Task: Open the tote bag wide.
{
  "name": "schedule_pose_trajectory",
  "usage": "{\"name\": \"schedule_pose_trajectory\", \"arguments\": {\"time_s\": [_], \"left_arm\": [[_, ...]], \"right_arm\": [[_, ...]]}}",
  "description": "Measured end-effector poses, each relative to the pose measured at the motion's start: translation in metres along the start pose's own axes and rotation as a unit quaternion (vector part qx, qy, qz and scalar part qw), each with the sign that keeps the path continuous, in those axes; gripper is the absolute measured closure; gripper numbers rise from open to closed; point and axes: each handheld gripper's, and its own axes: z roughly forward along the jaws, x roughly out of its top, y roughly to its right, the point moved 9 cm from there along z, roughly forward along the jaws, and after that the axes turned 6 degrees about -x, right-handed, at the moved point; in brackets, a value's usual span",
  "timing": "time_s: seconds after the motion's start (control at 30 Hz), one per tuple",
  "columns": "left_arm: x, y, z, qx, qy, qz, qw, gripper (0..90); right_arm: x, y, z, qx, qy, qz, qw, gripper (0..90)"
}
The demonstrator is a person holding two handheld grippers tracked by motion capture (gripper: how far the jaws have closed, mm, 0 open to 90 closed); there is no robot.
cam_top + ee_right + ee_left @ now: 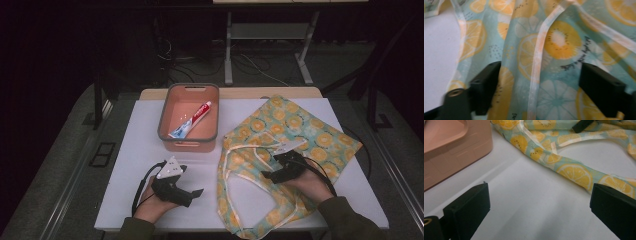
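My right claw (270,169) is over the lemon-print teal cloth bag (295,135), jaws apart, fabric and a pale handle strap (536,67) lying between them, not pinched. The bag is spread flat on the right side of the white worktop (140,150). My left claw (192,192) rests on bare worktop, jaws wide, nothing in them. A salmon plastic bin (189,145) holding a red-white toothpaste tube (192,120) sits just left of the bag, touching its edge.
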Motion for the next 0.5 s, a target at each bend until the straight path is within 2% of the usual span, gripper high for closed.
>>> {"name": "schedule_pose_trajectory", "arguments": {"time_s": [0.07,0.1,0.13,0.17,0.4,0.5], "left_arm": [[0.0,0.0,0.0,0.0,0.0,0.0,1.0,1.4],[0.0,0.0,0.0,0.0,0.0,-0.001,1.0,1.4],[0.0,0.0,0.0,0.001,0.0,-0.001,1.0,1.4],[0.0,0.0,0.0,0.0,-0.001,-0.001,1.0,1.4],[-0.001,0.0,0.001,0.0,-0.002,-0.002,1.0,1.4],[-0.001,0.0,0.001,0.0,-0.002,-0.002,1.0,1.4]], "right_arm": [[-0.001,0.002,-0.001,-0.001,0.004,0.002,1.0,28.2],[-0.001,0.007,-0.002,-0.005,0.008,0.013,0.9999,39.1],[-0.001,0.01,-0.003,-0.007,0.009,0.016,0.9998,45.1],[-0.001,0.01,-0.003,-0.007,0.009,0.016,0.9998,45.1],[-0.003,0.021,-0.005,-0.013,0.014,0.03,0.9994,74.9],[-0.003,0.024,-0.004,-0.007,0.016,0.037,0.9991,85.1]]}}
